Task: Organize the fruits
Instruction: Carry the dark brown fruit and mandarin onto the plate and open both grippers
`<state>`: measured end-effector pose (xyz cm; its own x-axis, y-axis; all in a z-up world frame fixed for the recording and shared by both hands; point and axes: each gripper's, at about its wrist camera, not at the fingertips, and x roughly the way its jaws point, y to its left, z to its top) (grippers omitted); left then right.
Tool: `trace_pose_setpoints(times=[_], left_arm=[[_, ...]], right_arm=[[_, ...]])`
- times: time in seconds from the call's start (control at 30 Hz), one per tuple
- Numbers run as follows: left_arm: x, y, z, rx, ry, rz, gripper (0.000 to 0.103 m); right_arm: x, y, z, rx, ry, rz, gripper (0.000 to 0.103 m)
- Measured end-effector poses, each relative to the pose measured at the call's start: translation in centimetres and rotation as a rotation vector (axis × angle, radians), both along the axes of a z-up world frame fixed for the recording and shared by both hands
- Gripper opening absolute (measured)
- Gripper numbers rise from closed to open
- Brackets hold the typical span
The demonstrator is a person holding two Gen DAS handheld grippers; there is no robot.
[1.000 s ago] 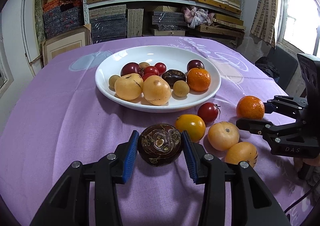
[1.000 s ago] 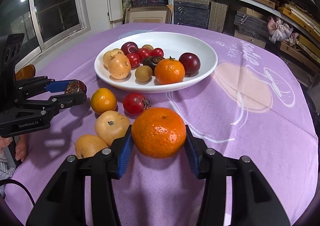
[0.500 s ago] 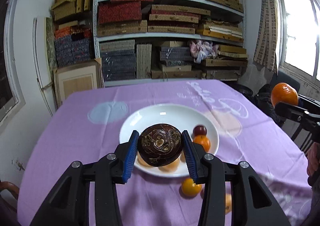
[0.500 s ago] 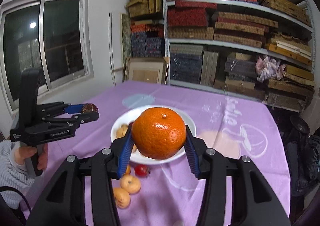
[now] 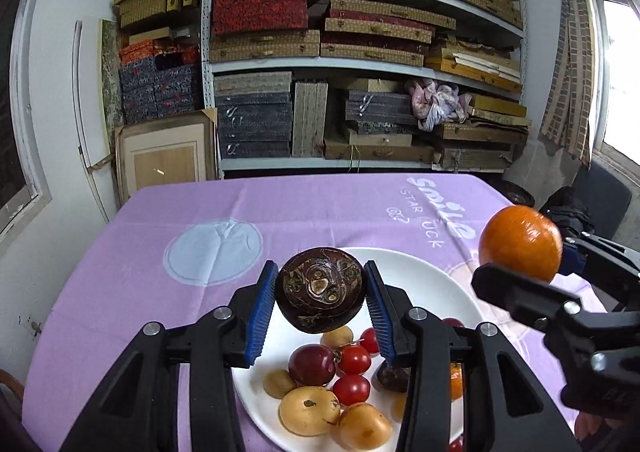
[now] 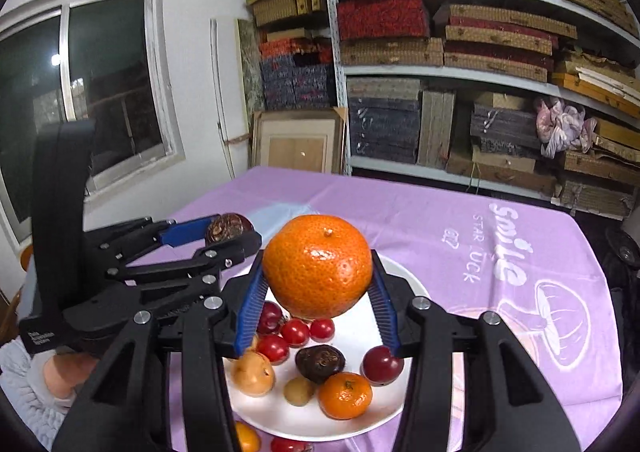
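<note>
My left gripper [image 5: 320, 294] is shut on a dark brown round fruit [image 5: 320, 300] and holds it in the air over the white plate [image 5: 420, 276]. The right gripper [image 6: 318, 280] is shut on a large orange mandarin [image 6: 317, 271], also raised above the plate [image 6: 404, 280]. In the left wrist view the right gripper [image 5: 520, 252] with the mandarin [image 5: 520, 242] hangs at the right. In the right wrist view the left gripper [image 6: 228, 230] with the brown fruit [image 6: 227, 227] is at the left. The plate holds several fruits: red tomatoes [image 5: 354, 360], plums [image 6: 382, 366], yellow fruits [image 5: 310, 410], a small mandarin [image 6: 345, 395].
The plate lies on a purple tablecloth [image 5: 320, 204] with white print. Two loose fruits, an orange one [image 6: 246, 438] and a red one [image 6: 288, 445], lie on the cloth in front of the plate. Shelves of stacked boxes [image 5: 360, 52] stand behind the table. A hand and sleeve [image 6: 36, 384] hold the left gripper.
Both grippers have risen from the cloth with their fruits and moved over the plate. The loose fruits on the cloth have dropped out of the left wrist view.
</note>
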<state>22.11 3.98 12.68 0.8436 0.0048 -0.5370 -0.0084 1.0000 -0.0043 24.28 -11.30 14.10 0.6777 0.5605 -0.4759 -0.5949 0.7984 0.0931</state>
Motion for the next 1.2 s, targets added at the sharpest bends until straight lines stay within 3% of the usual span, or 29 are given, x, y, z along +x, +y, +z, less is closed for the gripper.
trace_pose_setpoints(times=[0.17,0.3,1.2], left_arm=[[2.8,1.1,-3.3,-0.003,0.07,0.001,0.044],[3.7,2.1,-4.7,-0.006,0.096,0.01,0.044],[5.2,2.5,-7.7,0.061,0.155,0.036,0.044]], right_arm=[[4.1,1.6,-4.9,-0.105,0.088,-0.039,0.047],[5.5,1.9,-7.2,-0.134,0.115,-0.037,0.047],[7.8,2.5,-11.5,-0.198,0.209,-0.014,0.047]])
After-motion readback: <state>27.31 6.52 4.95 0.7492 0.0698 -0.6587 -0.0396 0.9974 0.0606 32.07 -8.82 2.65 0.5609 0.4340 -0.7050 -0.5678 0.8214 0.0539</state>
